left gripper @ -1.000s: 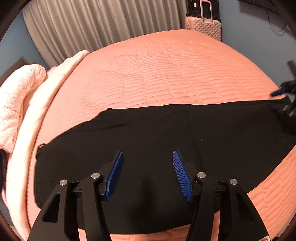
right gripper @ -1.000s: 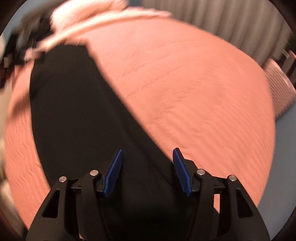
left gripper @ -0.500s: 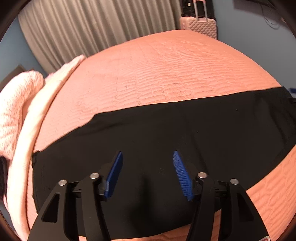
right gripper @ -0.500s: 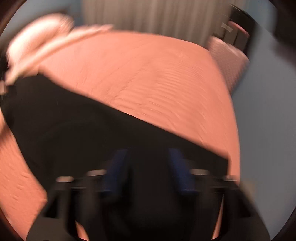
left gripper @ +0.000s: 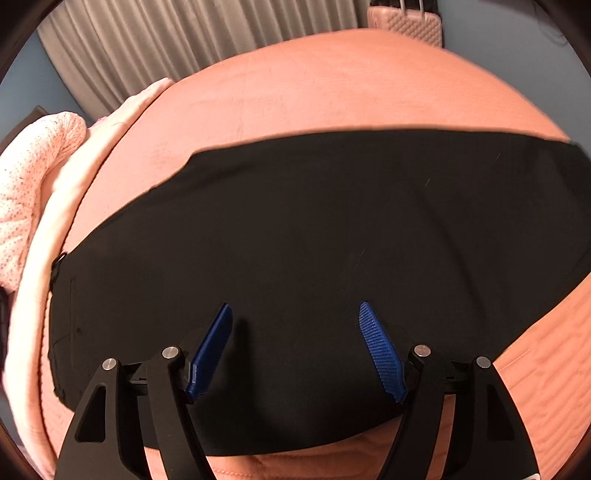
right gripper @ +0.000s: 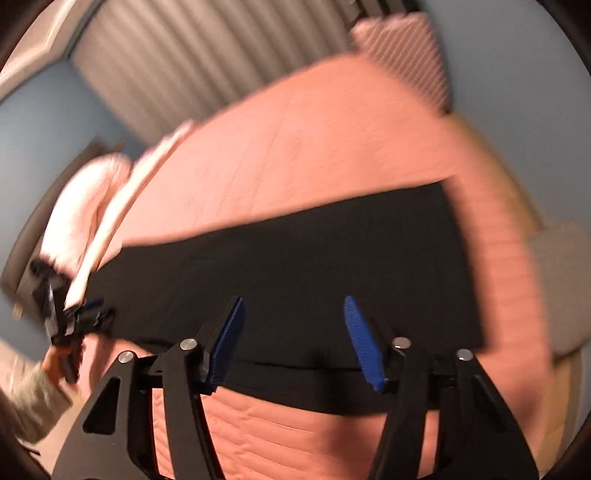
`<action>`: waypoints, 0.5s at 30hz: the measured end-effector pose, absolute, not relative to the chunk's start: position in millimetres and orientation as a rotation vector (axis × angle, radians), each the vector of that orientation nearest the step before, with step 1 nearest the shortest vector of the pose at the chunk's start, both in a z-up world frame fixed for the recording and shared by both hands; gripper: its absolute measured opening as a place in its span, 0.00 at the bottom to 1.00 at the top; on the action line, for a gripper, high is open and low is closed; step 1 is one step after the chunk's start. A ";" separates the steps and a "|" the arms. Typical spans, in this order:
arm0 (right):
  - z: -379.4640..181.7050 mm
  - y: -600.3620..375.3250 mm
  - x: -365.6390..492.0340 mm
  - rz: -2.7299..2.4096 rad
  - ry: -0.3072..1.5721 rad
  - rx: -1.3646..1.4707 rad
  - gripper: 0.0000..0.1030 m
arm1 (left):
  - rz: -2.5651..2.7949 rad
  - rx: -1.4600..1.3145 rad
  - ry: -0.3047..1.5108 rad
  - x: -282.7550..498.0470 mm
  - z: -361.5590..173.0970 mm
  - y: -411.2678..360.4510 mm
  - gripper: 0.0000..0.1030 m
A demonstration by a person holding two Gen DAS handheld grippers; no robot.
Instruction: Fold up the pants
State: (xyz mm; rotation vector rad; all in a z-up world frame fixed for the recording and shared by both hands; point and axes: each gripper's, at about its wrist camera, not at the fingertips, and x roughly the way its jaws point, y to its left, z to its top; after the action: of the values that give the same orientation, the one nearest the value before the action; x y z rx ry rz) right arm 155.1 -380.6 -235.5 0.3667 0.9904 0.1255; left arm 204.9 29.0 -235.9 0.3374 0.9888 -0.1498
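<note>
A: What's nearest in the left wrist view?
B: The left tool (left gripper: pixel 295 350), black arms with ribbed blue pads, spread wide and holding nothing. It hangs over the near edge of the black, smooth-woven pants (left gripper: pixel 314 240).

A: And the right one?
B: The right tool (right gripper: pixel 293 339) is also spread wide and empty, above the near hem edge of the same pants (right gripper: pixel 295 266). That view is blurred.

A: Where do the pants lie?
B: Flat across the salmon-pink quilted bedspread (left gripper: pixel 351 85), a long dark band running left to right, waistband end at the left.

A: Anything beside them?
B: At the left, a pale pink knobbly knit blanket (left gripper: pixel 33 177) bunched along the bed's edge, touching the waistband end.

A: Farther back?
B: Grey pleated curtains (left gripper: pixel 177 40) and, at the far right, a pink hard-shell suitcase with a diamond-quilted face (left gripper: pixel 406 22). It's shut, so I can't tell its contents.
</note>
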 end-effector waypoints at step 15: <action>-251.7 -394.8 67.9 0.008 0.866 0.936 0.27 | -0.061 0.331 0.959 199.1 -220.9 60.5 0.70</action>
State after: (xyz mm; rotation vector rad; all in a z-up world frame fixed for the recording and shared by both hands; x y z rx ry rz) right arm 67.9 -394.8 -251.7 0.9360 0.8662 0.0077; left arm 199.1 60.5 -220.9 0.3308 0.9589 -0.0610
